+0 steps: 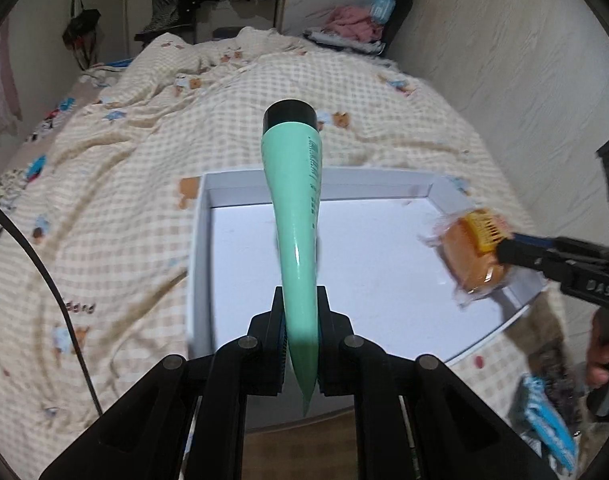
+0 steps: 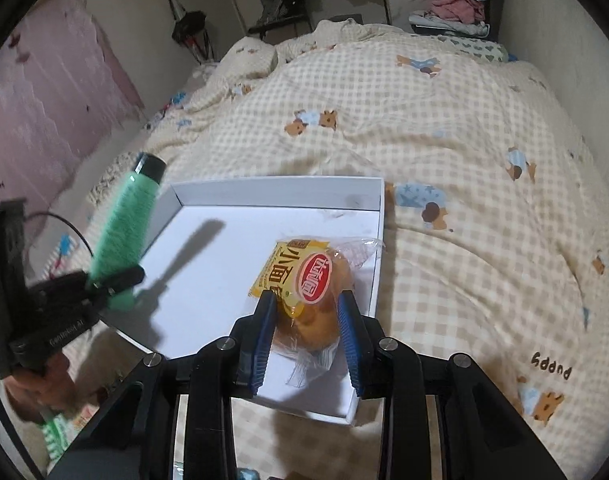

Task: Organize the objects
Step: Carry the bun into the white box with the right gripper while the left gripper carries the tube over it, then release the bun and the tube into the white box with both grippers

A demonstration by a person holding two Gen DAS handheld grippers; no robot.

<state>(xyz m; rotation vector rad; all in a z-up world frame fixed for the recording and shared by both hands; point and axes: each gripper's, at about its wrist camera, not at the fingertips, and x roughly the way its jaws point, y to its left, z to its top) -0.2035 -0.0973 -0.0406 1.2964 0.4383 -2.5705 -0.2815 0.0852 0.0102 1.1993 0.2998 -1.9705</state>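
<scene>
A mint-green tube (image 1: pixel 296 216) with a black cap sticks up and forward from my left gripper (image 1: pixel 300 300), which is shut on its flat crimped end above the white shallow box (image 1: pixel 202 240) on the bed. My right gripper (image 2: pixel 306 312), with blue pads, is shut on a small wrapped bun (image 2: pixel 310 300) in clear plastic with a yellow and red label, held over the near right part of the white box (image 2: pixel 378 240). Across views, the right gripper (image 1: pixel 504 250) with the bun (image 1: pixel 468 256) shows at the right, and the left gripper (image 2: pixel 112 280) with the tube (image 2: pixel 124 220) at the left.
The box lies on a bed covered by a cream checked quilt (image 2: pixel 444 140) with bear prints. A pile of clothes (image 2: pixel 456 4) lies at the far end by the wall. A pink curtain (image 2: pixel 44 100) hangs at the left. A hand (image 2: pixel 40 384) holds the left gripper's handle.
</scene>
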